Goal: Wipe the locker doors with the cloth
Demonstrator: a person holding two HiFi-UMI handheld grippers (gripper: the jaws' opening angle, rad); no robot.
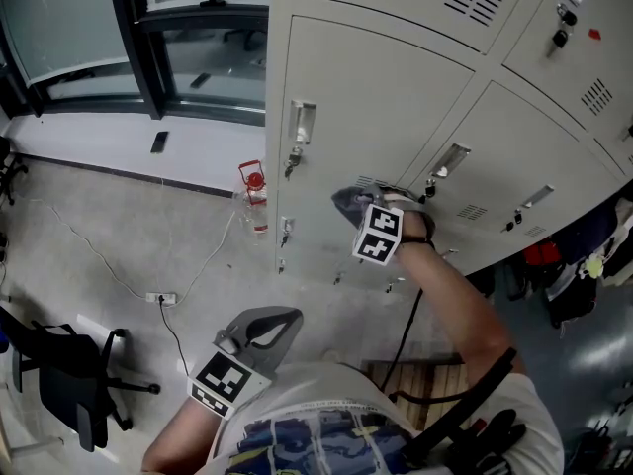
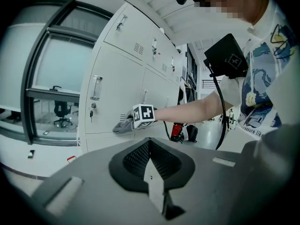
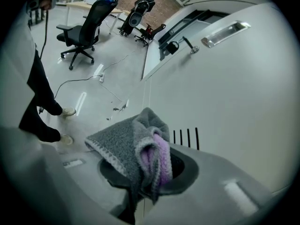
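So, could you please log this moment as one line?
right gripper: shut on cloth | cloth: at locker door, by vent slots | left gripper: shut, empty

The cloth (image 3: 136, 146) is grey terry with a lilac inner face, bunched and folded over, and clamped in the right gripper (image 3: 145, 182). It sits right at a locker door (image 1: 376, 97), beside the vent slots (image 3: 185, 136). The doors are pale grey metal, all closed, each with a chrome handle (image 1: 302, 122).

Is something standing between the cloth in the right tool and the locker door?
Nothing visible does. The cloth, clamped in the right tool, sits right at the locker door, beside its vent slots.
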